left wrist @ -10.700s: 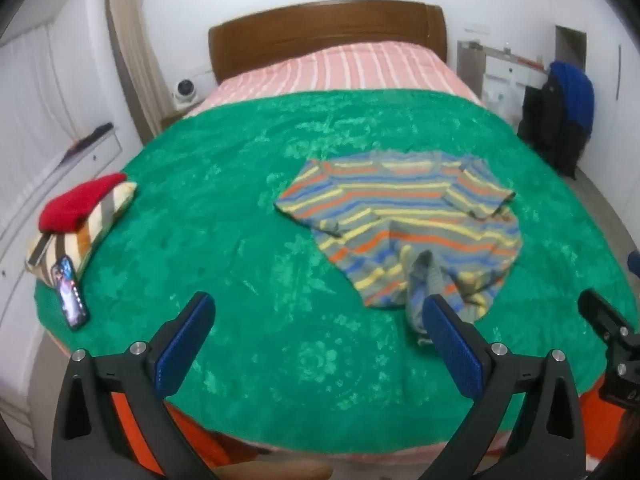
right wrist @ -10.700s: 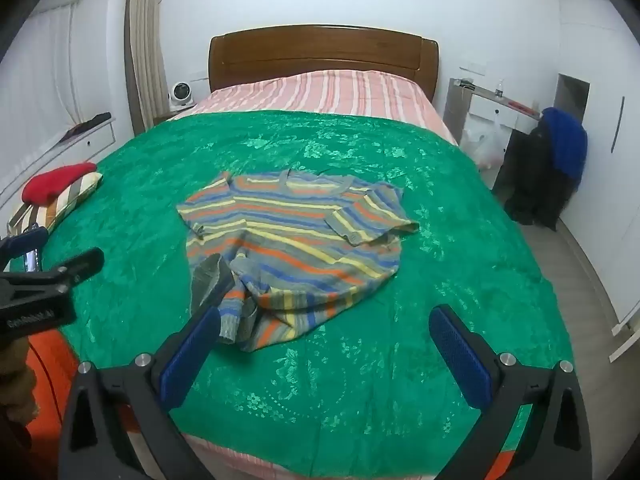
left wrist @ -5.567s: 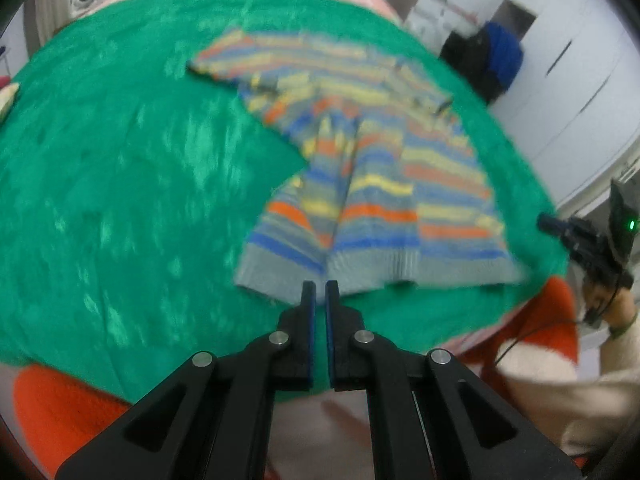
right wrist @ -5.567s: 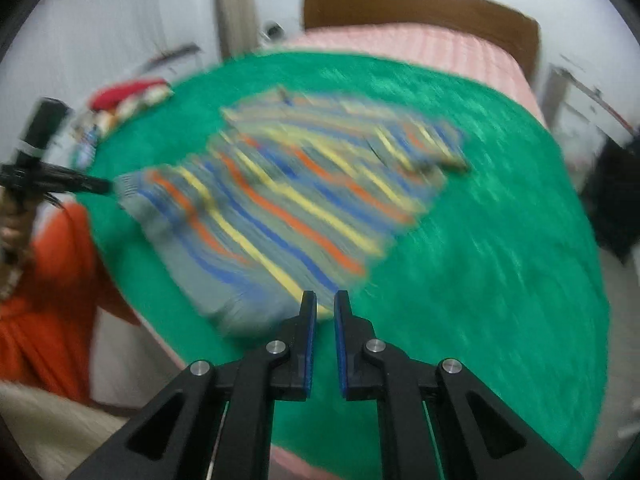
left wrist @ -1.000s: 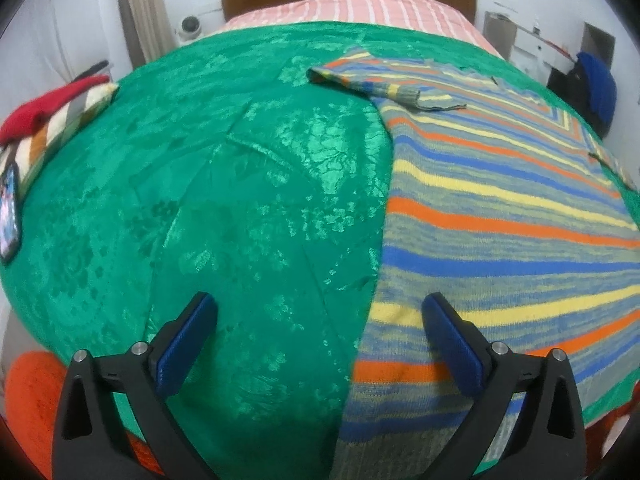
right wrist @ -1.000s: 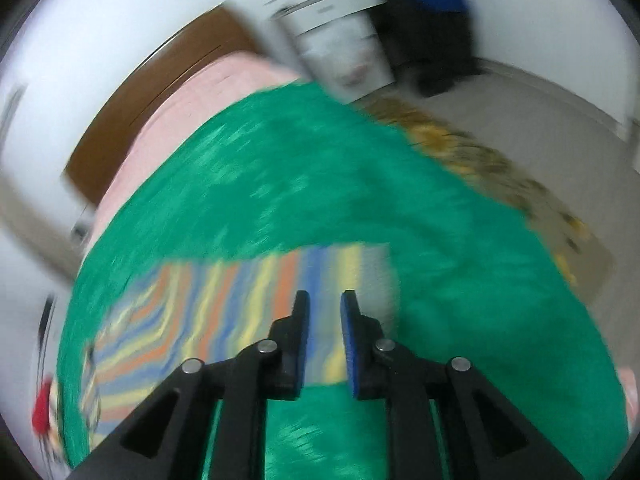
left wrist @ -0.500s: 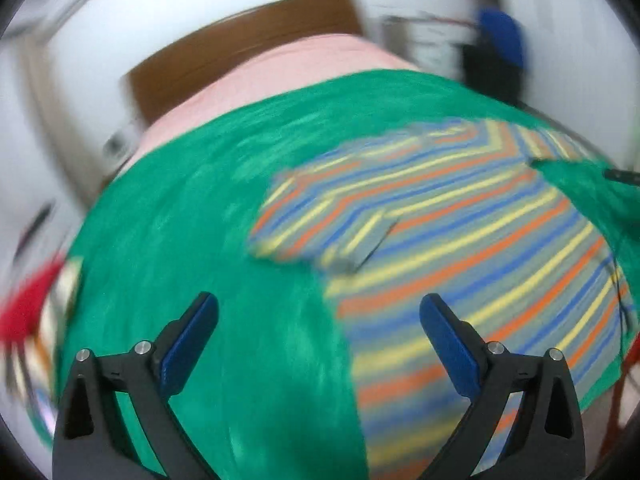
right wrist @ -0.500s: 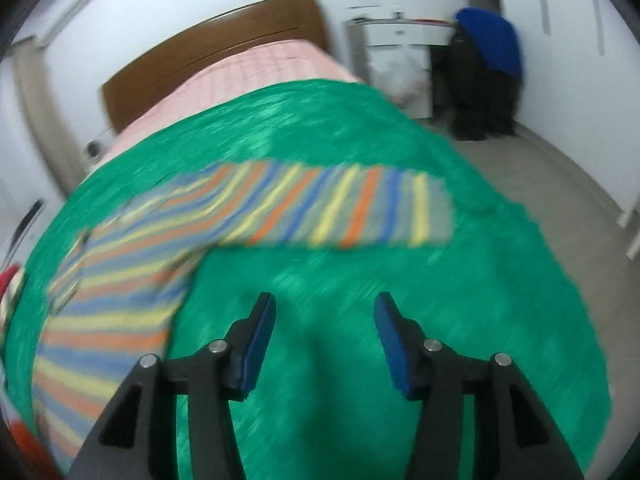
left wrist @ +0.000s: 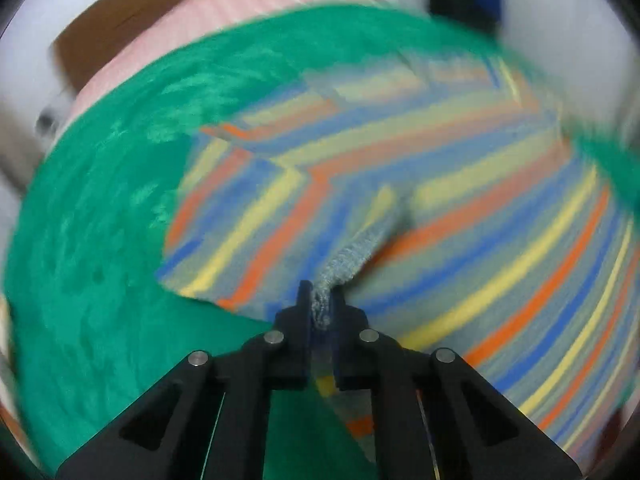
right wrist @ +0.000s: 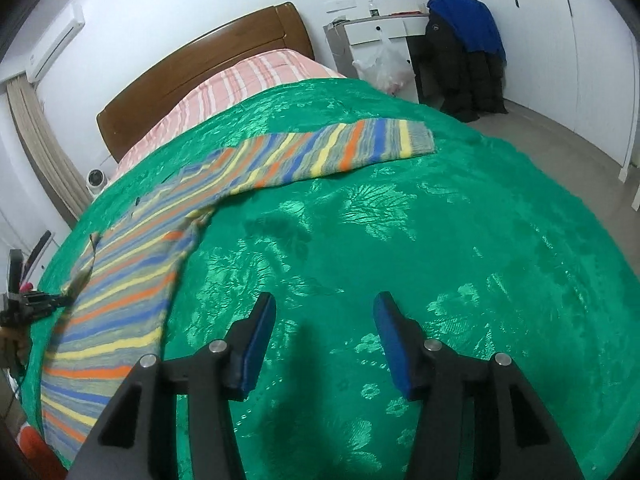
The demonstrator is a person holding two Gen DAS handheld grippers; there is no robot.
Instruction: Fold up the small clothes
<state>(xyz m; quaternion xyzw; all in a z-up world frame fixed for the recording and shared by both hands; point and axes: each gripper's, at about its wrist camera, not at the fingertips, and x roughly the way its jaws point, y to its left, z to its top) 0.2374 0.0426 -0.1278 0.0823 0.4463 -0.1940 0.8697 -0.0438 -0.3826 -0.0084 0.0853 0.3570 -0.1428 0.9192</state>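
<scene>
The striped sweater (right wrist: pixel 132 276) lies spread on the green bedspread (right wrist: pixel 440 240) that covers the bed, toward the left part of the bedspread in the right wrist view. Its body runs along the near left edge. One sleeve (right wrist: pixel 344 150) stretches flat across the bedspread toward the far right, its grey cuff at the outer end.

The left hand-held gripper (left wrist: pixel 320 304) is pressed together on a grey ribbed edge of the sweater (left wrist: pixel 460 200). The knit bunches between its blue pads and rises in a ridge toward them. Beside the ridge, a sleeve (left wrist: pixel 240 224) lies folded over the body, with its stripes at an angle to those beneath. The left wrist view is blurred, so finer detail of the pinched edge cannot be told. In the right wrist view the same hand-held gripper (right wrist: pixel 60 300) shows small at the left border, at the sweater's edge.

The right hand-held gripper (right wrist: pixel 324 332) stands partly spread, with nothing between its blue pads (right wrist: pixel 260 328). It hangs over bare bedspread, well apart from the sleeve and just beside the sweater's body.

Beyond the bedspread are a pink striped sheet (right wrist: pixel 240 84) and a wooden headboard (right wrist: pixel 200 60). A blue garment (right wrist: pixel 468 26) hangs over dark clothing at the far right wall.
</scene>
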